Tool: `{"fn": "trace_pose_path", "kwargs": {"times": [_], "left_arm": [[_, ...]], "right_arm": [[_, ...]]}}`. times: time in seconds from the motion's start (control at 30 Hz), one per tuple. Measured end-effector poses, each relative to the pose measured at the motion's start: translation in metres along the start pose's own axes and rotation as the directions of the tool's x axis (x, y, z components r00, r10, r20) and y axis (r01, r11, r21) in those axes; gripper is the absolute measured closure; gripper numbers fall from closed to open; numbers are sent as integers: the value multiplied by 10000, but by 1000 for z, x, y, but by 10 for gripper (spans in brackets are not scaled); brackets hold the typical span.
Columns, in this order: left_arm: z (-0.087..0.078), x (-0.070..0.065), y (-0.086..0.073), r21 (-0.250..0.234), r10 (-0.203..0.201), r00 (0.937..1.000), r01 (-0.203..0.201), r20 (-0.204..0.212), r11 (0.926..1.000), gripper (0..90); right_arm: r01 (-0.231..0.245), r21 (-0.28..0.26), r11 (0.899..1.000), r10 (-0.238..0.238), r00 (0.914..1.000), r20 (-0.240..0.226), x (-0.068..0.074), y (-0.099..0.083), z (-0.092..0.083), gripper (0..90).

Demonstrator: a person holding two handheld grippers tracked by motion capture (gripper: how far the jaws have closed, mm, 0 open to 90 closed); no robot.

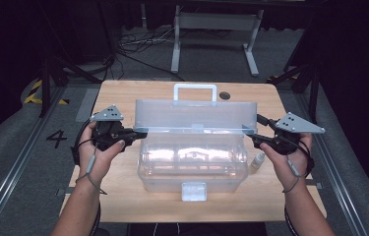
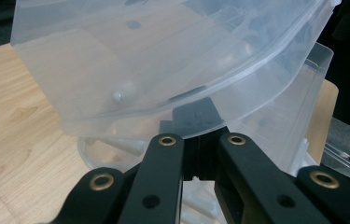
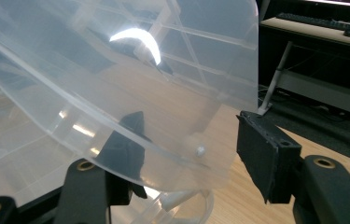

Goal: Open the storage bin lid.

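- The table (image 1: 118, 93), pale wood, carries the whole scene; I stand at its near edge with a gripper in each hand.
- The clear plastic box (image 1: 192, 167) sits at the table's middle, see-through and rounded along its sides, with a white latch on the near wall.
- Its lid (image 1: 197, 115) stands raised on the hinge behind the tub, frosted and translucent, a white carrying handle (image 1: 195, 92) on top.
- My left gripper (image 1: 140, 132) meets the lid's left end; its jaws are closed on the lid's edge, which the left gripper view shows running down between the two black fingers (image 2: 163, 172).
- My right gripper (image 1: 251, 133) sits at the lid's right end with its jaws apart: the right gripper view shows one finger behind the lid's wall and the other finger (image 3: 266, 154) standing clear of it, outside.
- A small white bottle (image 1: 258, 161) stands on the table just beside the box's right side, seen from the high view below my right gripper.
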State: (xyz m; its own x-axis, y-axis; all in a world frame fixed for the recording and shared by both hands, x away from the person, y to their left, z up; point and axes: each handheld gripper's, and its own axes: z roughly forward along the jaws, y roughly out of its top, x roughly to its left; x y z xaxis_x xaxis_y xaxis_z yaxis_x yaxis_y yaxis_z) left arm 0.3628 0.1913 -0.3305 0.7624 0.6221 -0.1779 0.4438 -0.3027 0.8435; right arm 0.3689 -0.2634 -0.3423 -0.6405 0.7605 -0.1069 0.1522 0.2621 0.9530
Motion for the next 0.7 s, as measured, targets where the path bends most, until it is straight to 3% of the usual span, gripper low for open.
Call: {"fn": "trace_pose_path", "kwargs": {"times": [0.23,0.33,0.47,0.53,0.7], "left_arm": [[0,2,2,-188,13,10000,-14,-64,9998,896],[1,1,4,-252,118,9997,-124,-221,9996,897],[2,1,4,-256,118,9999,-119,-15,9996,895],[-1,1,4,-230,169,9997,-173,-154,9996,894],[-8,2,1,-153,151,9996,-154,-218,9998,867]], "right_arm": [[91,-183,9998,-87,9996,262,2,4,3,465],[431,-208,9989,-420,9977,530,4,7,2,516],[558,-100,9984,-547,9945,893,5,11,2,571],[648,-104,9978,-633,9917,1121,5,12,1,620],[488,-205,9986,-462,9928,1106,1,13,0,664]]}}
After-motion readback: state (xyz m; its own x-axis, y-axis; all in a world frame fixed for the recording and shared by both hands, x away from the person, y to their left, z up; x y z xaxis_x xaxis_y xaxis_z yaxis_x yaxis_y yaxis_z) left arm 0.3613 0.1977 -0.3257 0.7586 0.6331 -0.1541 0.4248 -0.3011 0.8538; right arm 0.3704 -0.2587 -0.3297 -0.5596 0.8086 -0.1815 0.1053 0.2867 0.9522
